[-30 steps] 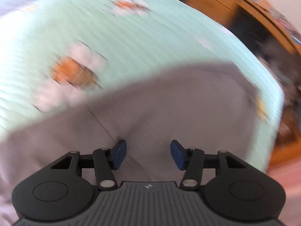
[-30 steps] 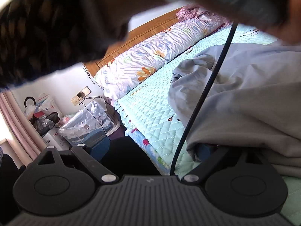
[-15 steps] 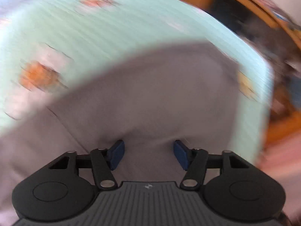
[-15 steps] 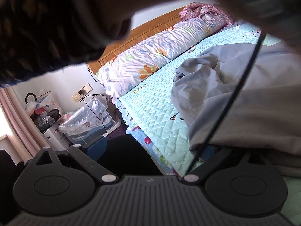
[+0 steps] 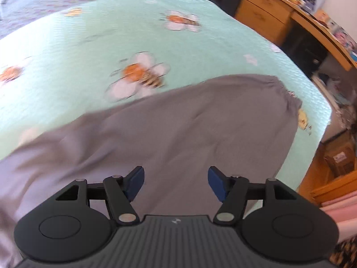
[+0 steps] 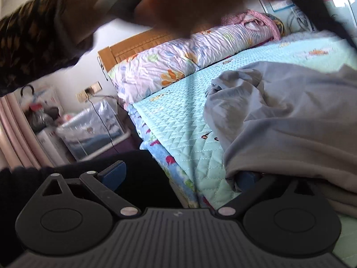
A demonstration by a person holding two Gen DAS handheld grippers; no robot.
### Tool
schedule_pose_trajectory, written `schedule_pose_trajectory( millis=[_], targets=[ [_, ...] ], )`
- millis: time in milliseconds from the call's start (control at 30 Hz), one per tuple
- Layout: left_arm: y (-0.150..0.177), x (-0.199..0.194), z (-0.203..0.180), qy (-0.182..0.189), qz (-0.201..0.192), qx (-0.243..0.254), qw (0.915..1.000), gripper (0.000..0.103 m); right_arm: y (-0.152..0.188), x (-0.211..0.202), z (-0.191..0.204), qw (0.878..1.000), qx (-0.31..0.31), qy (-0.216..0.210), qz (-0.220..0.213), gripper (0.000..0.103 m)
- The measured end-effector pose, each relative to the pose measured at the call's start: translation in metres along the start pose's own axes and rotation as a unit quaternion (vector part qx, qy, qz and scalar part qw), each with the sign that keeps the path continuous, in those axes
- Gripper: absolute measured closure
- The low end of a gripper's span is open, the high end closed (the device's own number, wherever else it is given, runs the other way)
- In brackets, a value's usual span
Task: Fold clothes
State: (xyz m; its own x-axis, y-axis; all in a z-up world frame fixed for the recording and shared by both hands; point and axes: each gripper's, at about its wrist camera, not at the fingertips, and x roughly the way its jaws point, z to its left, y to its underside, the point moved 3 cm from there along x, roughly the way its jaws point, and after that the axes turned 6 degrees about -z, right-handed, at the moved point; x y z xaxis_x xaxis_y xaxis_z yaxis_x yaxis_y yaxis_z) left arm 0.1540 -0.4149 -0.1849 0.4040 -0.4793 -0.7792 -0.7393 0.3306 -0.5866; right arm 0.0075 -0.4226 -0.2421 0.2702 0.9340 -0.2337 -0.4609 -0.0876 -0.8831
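grey garment (image 5: 200, 129) lies on mint quilt (image 5: 100, 44); left claw (image 5: 176, 182) and right claw (image 6: 180, 175) both spread, no legible writing.

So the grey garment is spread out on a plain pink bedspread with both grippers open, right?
Not quite: the left wrist view shows the bedspread is mint green with bee and flower prints, not plain pink. The grey garment does lie on it, and the left gripper and right gripper are both open.
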Motion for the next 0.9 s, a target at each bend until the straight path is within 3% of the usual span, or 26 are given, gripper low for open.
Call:
schedule_pose_trajectory(
  millis=[67,267,467,567,700,800,900],
  targets=[
    [0.024,-0.019,0.010,-0.011,-0.002,-0.017,0.9998,0.037,-0.002,-0.003,0.000,1.000,-0.002,-0.003,-0.006,0.003],
    [0.091,-0.069,0.038,-0.041,-0.010,-0.070,0.9967,0.037,-0.010,-0.018,-0.019,0.995,0.082,-0.032,-0.046,0.003],
    [0.103,-0.065,0.054,-0.043,-0.019,-0.121,0.9915,0.036,-0.022,-0.021,-0.021,0.989,0.148,-0.021,0.000,0.002],
    [0.103,-0.074,0.054,-0.039,-0.034,-0.124,0.9910,0.036,-0.032,-0.038,-0.021,0.980,0.197,-0.023,0.011,0.003],
    [0.107,-0.087,0.036,-0.014,-0.043,-0.097,0.9943,0.036,-0.039,-0.084,-0.014,0.981,0.193,0.005,0.005,0.003],
    [0.111,-0.091,0.019,0.008,-0.044,-0.070,0.9965,0.036,-0.035,-0.131,-0.015,0.979,0.200,0.024,-0.038,0.003],
    [0.115,-0.078,0.014,0.003,-0.039,-0.056,0.9977,0.040,-0.030,-0.174,-0.024,0.971,0.208,0.075,-0.091,0.003]
  ],
)
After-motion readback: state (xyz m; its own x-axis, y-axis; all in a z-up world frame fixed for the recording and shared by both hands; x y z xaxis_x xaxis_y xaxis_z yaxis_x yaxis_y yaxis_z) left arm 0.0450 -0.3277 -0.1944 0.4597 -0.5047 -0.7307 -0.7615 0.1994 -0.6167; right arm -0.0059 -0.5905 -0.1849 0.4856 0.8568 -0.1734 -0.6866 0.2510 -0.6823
